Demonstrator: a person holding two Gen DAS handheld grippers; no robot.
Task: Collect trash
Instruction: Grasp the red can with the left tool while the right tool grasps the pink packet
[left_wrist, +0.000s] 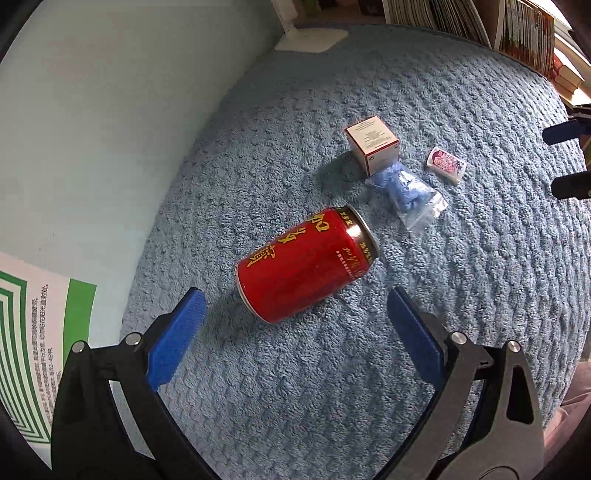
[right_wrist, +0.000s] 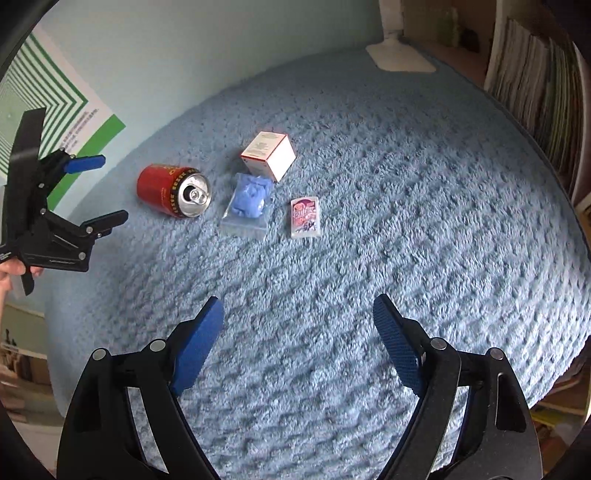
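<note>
A red drink can (left_wrist: 306, 264) lies on its side on the blue towel-covered surface (left_wrist: 461, 295); it also shows in the right wrist view (right_wrist: 173, 190). My left gripper (left_wrist: 295, 299) is open, just short of the can, its jaws wider than the can. Beyond lie a clear bag of blue material (left_wrist: 408, 194) (right_wrist: 249, 203), a small white and red box (left_wrist: 373, 144) (right_wrist: 269, 155) and a small pink packet (left_wrist: 446, 164) (right_wrist: 304, 217). My right gripper (right_wrist: 297, 310) is open and empty, well short of the packet. The left gripper (right_wrist: 99, 190) shows at the left in the right wrist view.
A pale blue wall with a green-striped poster (left_wrist: 33, 332) runs along the left. A white flat object (left_wrist: 314, 38) lies at the far end of the towel. Shelves of books and magazines (right_wrist: 535, 103) stand along the right edge.
</note>
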